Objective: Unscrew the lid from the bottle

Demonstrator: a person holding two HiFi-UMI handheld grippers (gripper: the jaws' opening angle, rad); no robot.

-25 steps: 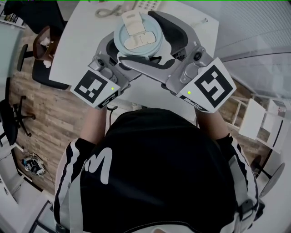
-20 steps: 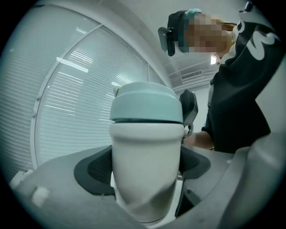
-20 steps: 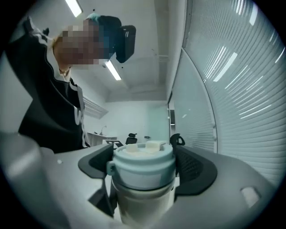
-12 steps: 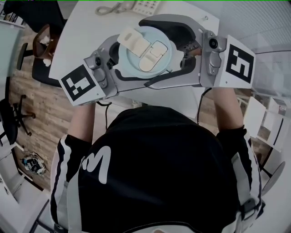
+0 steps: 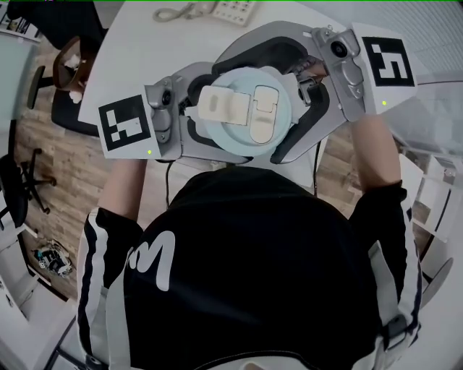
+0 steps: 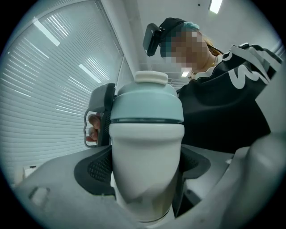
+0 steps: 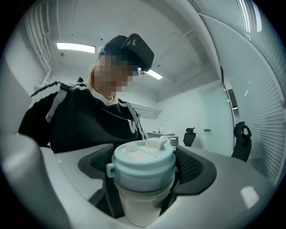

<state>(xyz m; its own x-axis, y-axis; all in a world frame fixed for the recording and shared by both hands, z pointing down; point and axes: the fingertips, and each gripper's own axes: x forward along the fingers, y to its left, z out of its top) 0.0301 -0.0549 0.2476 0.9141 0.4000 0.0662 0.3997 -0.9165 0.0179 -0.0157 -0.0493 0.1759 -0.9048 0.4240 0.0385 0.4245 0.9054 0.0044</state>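
In the head view a white bottle with a pale blue lid [image 5: 246, 115] is held upright in front of my chest, its cream flip cap pointing left. My left gripper [image 6: 145, 165] comes in from the left, and its dark pads [image 6: 96, 167] clamp the white bottle body [image 6: 145, 183] below the lid [image 6: 145, 100]. My right gripper [image 5: 249, 108] comes in from the upper right, with curved jaws reaching round the lid. In the right gripper view its pads [image 7: 192, 167] press on both sides of the lid [image 7: 143, 172]. Most of the bottle body is hidden under the lid in the head view.
A white table [image 5: 145, 50] lies beyond the bottle, with a desk phone [image 5: 231, 9] at its far edge. An office chair [image 5: 72, 79] stands at the left on wooden floor. White shelving [image 5: 434, 195] is at the right.
The right gripper swung counterclockwise from lower right to upper right, and the lid's flip cap turned with it from pointing away to pointing left. The left gripper swung the other way, holding the body.
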